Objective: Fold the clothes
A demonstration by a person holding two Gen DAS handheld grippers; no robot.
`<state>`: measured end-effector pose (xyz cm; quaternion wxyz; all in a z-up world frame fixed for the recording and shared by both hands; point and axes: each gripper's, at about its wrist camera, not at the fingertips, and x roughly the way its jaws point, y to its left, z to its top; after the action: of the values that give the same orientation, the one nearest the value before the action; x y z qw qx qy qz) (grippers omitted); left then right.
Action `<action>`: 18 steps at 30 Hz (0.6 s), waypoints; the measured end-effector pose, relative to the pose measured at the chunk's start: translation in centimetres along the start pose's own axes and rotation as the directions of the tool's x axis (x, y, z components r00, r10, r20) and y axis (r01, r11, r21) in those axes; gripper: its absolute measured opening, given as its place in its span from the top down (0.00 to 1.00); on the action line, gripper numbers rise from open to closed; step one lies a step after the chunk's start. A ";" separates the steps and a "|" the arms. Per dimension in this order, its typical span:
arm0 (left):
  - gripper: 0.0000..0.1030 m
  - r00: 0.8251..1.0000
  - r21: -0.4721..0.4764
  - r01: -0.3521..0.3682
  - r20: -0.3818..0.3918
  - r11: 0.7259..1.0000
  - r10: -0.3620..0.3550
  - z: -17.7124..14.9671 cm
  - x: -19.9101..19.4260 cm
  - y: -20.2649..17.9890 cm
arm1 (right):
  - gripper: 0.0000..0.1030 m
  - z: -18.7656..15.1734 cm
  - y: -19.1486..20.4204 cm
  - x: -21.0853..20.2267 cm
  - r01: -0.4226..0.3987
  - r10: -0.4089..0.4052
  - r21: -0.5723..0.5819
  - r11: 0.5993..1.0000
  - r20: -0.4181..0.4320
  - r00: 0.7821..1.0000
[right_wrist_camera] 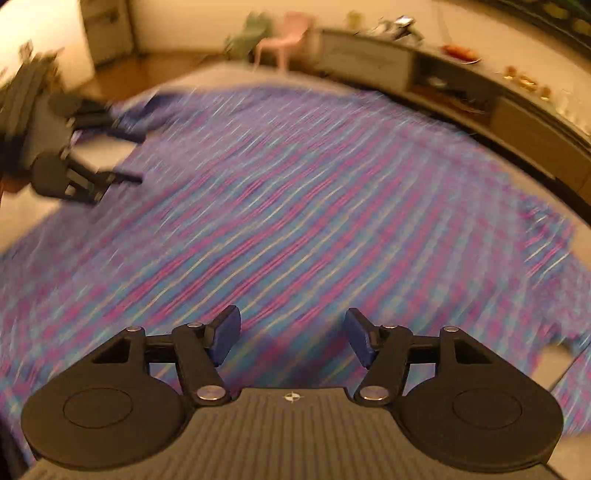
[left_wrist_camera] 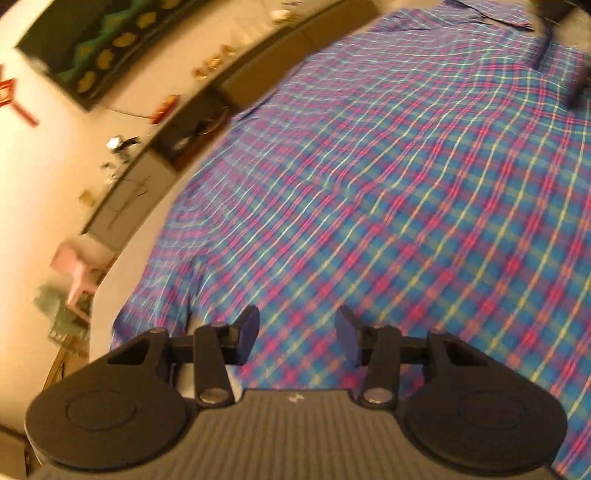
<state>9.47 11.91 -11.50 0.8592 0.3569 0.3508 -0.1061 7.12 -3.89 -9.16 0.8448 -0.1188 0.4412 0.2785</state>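
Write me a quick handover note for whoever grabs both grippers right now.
Left gripper: jaws open, holding nothing, over the plaid shirt near one edge.
Right gripper: jaws open, holding nothing, over the shirt's middle.
The shirt lies spread flat on the pale surface, collar at the far end in the left view.
Done: shirt laid out.
Left: every fold; none visible yet.

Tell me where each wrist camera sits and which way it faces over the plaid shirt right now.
Left wrist: behind the open left gripper, above the spread plaid shirt, facing its collar end and the low cabinet; no hand visible.
Right wrist: behind the open right gripper, facing across the blurred shirt toward the left gripper and cabinet; no hand clearly visible.
Shared: shirt, cabinet, pink chair.
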 end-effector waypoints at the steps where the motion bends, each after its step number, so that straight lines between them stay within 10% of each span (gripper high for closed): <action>1: 0.55 1.000 -0.011 -0.006 -0.007 1.000 0.006 -1.0 -0.3 -0.2 | 0.37 -1.3 1.1 -0.3 -0.003 0.003 0.003 1.000 -0.023 1.000; 7: 0.55 0.972 0.014 -0.221 -0.083 0.975 0.221 -2.6 1.6 0.8 | 0.20 -11.4 9.1 -5.5 -0.016 0.008 -0.074 0.997 -0.102 0.995; 13: 0.52 0.991 -0.065 -0.029 0.126 0.997 0.037 -2.0 -5.2 1.7 | 0.24 -12.4 12.9 -6.3 0.009 -0.017 -0.091 0.996 -0.088 0.996; 18: 0.52 0.996 0.023 0.032 0.084 0.999 -0.034 -4.5 -4.7 -0.8 | 0.21 -9.8 12.2 -2.6 0.049 -0.049 -0.001 0.999 0.010 0.999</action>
<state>3.28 14.12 -11.00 0.8675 0.3557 0.3187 -0.1391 -7.74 0.73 -12.24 0.8535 -0.1287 0.4338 0.2585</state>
